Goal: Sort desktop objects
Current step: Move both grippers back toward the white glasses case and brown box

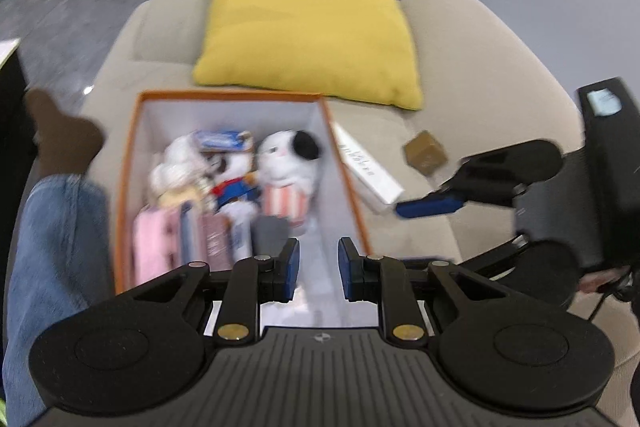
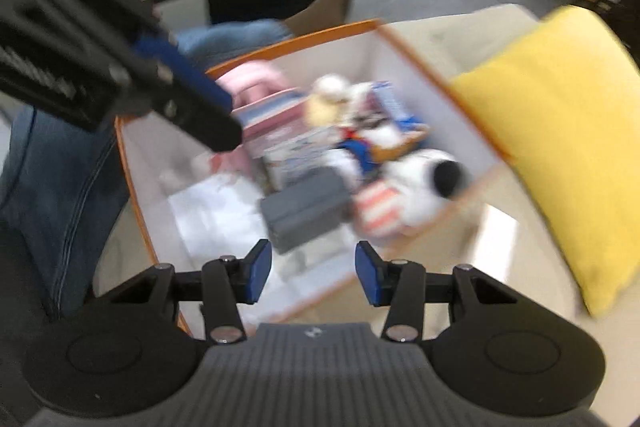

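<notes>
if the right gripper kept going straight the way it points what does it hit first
Probably the gray box lying in the orange-rimmed box: it sits just beyond the gap between the right gripper fingers, which hold nothing. The picture is blurred and depth unclear, so the box's white floor beside it is possible instead.

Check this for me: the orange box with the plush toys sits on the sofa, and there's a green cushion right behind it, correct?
Not quite. The cushion behind the orange box is yellow, not green, as the left wrist view shows. The rest holds: the box sits on the sofa with plush toys inside.
</notes>
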A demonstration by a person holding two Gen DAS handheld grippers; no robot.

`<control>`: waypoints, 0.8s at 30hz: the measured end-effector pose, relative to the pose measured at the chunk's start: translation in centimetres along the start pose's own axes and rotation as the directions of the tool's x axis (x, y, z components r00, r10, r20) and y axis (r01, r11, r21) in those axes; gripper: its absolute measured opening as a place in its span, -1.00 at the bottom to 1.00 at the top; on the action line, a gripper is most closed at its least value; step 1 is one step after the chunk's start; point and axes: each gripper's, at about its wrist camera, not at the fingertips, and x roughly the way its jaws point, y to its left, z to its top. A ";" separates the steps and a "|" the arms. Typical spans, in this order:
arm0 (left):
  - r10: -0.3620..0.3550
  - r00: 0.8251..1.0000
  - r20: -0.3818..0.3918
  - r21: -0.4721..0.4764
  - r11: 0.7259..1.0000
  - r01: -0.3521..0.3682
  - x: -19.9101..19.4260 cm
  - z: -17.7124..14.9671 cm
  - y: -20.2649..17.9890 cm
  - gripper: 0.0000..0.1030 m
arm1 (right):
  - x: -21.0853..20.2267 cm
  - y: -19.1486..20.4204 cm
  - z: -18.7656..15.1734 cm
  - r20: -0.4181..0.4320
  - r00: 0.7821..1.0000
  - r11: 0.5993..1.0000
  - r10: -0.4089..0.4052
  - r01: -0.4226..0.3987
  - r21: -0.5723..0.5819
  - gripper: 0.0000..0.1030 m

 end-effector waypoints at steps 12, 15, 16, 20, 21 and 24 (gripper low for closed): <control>-0.078 0.989 -0.126 0.029 0.996 0.083 8.3 4.5 -8.0 -0.46 | -2.5 -7.4 -8.9 -0.121 0.972 0.978 -0.201 0.207 0.038 -0.04; -0.076 0.983 -0.164 0.001 0.997 0.077 11.7 5.2 -9.6 -0.29 | -1.7 -9.8 -10.4 -0.168 0.958 0.972 -0.234 0.236 -0.007 -0.03; -0.066 0.982 -0.176 -0.008 0.998 0.066 12.7 5.4 -9.9 -0.25 | -1.5 -10.7 -10.8 -0.182 0.953 0.970 -0.240 0.241 -0.018 -0.01; -0.008 0.976 -0.217 -0.047 0.999 -0.003 17.0 6.4 -10.7 -0.05 | 0.4 -14.4 -11.8 -0.227 0.940 0.967 -0.253 0.248 -0.048 0.13; 0.005 0.974 -0.228 -0.075 0.997 -0.023 18.1 6.6 -10.6 -0.05 | 1.3 -15.2 -11.9 -0.236 0.937 0.966 -0.257 0.250 -0.057 0.13; 0.037 0.968 -0.250 -0.147 0.986 -0.076 20.9 7.1 -10.0 -0.03 | 3.8 -17.9 -11.8 -0.264 0.928 0.965 -0.262 0.245 -0.096 0.21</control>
